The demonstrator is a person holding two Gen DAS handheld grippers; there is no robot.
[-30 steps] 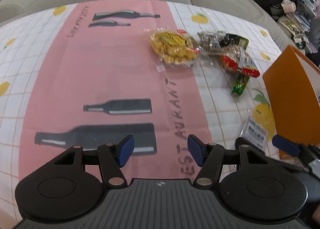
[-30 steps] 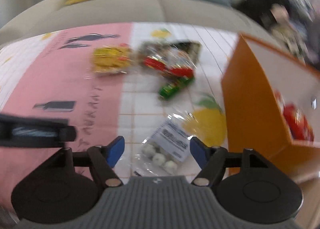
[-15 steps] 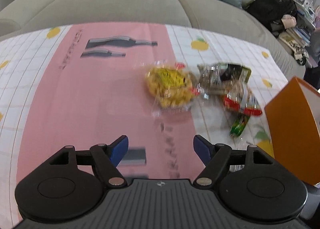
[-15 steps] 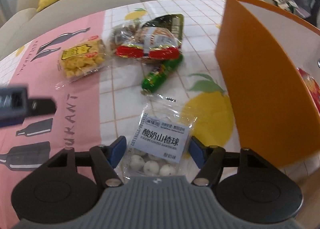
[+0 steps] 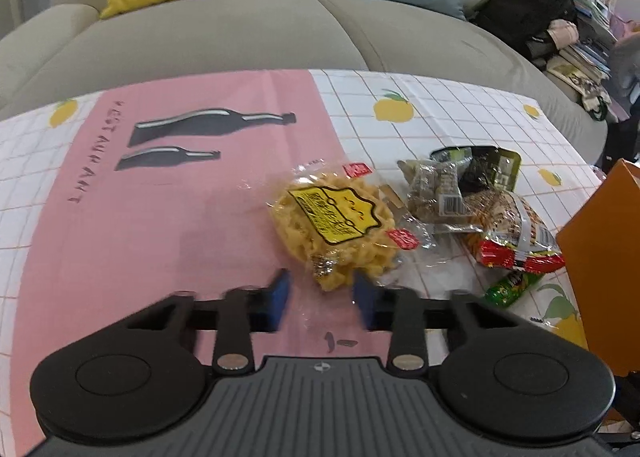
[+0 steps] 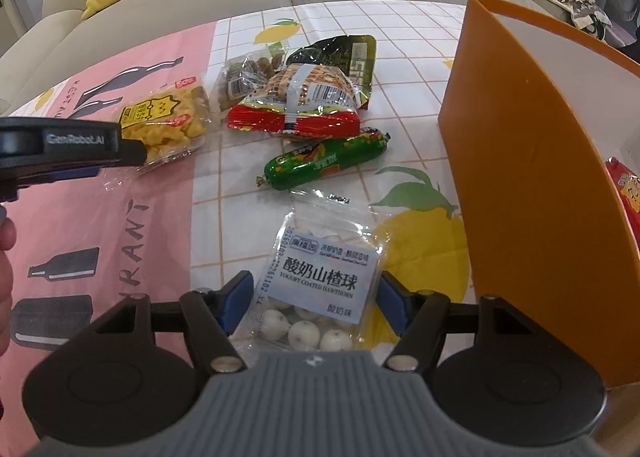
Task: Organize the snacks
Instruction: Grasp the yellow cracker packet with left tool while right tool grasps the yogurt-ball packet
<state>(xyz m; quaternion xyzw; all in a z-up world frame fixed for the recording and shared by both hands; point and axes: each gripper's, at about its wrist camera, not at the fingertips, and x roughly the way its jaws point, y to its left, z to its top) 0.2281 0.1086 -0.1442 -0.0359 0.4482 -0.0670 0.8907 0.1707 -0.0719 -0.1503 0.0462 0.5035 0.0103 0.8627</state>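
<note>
Your left tool [image 5: 320, 293] is motion-blurred, so its blue tips are hard to read; its jaws are closing around the near end of the yellow snack bag [image 5: 334, 229] on the tabletop [image 5: 120, 237], contact unclear. Your right tool [image 6: 316, 301] points steeply down, jaws apart, astride the hawthorn ball packet [image 6: 320, 277] beside the orange box [image 6: 532, 193], which the frame cuts off

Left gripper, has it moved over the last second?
Yes. The left gripper has advanced across the pink strip to the yellow snack bag; its jaws are closing around the bag's near edge.
</note>
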